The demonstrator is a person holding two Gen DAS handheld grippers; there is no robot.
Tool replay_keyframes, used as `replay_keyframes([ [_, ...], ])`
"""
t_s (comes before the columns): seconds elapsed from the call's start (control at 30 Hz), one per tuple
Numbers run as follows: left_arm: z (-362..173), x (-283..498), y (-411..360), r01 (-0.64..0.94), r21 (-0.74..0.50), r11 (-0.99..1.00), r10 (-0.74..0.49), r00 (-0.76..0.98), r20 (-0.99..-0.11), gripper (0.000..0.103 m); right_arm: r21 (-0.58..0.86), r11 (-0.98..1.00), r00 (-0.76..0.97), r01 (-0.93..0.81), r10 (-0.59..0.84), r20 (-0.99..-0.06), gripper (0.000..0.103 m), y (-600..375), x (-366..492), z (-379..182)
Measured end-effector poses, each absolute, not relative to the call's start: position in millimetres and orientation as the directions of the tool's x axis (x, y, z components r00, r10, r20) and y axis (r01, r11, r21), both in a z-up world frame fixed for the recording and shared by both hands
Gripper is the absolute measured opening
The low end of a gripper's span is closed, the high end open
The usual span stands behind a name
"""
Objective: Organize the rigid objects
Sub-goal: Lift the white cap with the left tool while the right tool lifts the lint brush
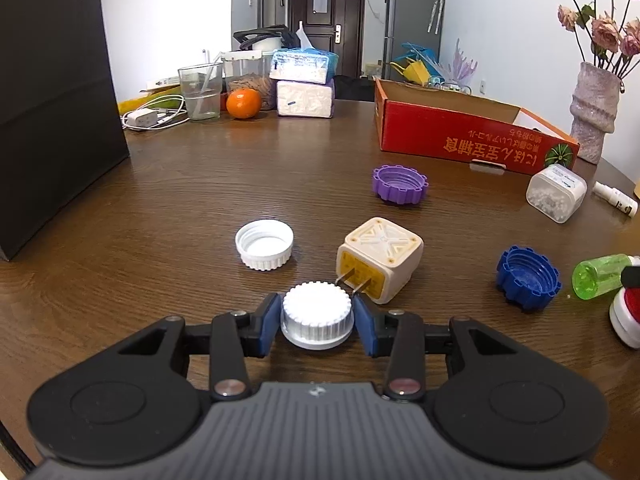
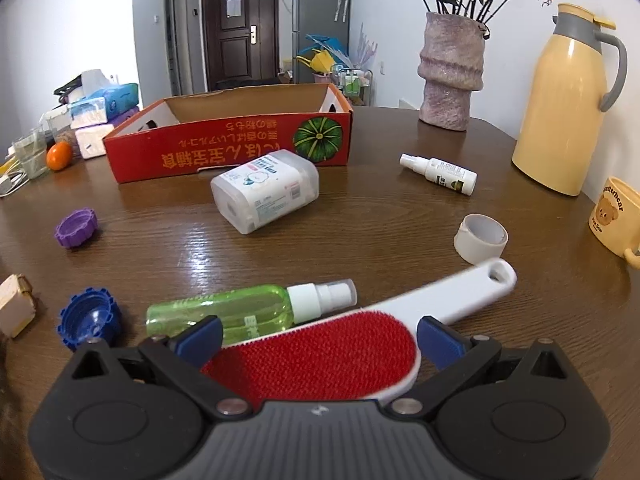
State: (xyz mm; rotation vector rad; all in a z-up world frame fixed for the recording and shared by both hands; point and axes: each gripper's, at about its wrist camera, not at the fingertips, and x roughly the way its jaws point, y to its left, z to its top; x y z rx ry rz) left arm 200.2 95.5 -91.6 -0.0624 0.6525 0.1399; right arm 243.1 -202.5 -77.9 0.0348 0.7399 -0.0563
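My left gripper (image 1: 316, 318) is clamped on the white ribbed cap (image 1: 316, 312) low over the tabletop (image 1: 200, 184), the open red cardboard box (image 1: 460, 136) lying ahead and to its right, while my right gripper (image 2: 318, 340), jaws apart, straddles the lint brush (image 2: 320, 356).

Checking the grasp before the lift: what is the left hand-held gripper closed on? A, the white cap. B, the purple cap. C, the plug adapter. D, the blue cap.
A: the left hand-held gripper has both blue pads pressed against the ribbed white cap.
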Motion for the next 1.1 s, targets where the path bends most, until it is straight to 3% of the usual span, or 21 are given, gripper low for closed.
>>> replay_keyframes([
  [0.4,-81.8,185.3,85.3,-0.137,-0.024,0.99,0.097,0.806,-0.583,0.041,-0.009,0.999,0.724,0.042,-0.036,-0.688,0.103,-220.4,211.1,-79.7],
  [0.63,-76.3,178.2,80.5,-0.142,-0.013,0.99,0.108,0.812,-0.573,0.041,0.052,0.997,0.721,0.062,-0.009,-0.693,0.103,-231.3,220.3,-85.8],
  [0.97,-70.7,173.0,79.5,-0.151,-0.015,0.988,0.116,0.816,-0.566,0.041,0.078,0.993,0.75,0.085,-0.012,-0.661,0.097,-242.8,227.0,-100.5],
  [1.1,-69.2,171.4,77.4,-0.146,-0.017,0.989,0.112,0.819,-0.563,0.041,0.026,0.999,0.757,0.046,-0.018,-0.653,0.088,-239.5,225.8,-102.8],
])
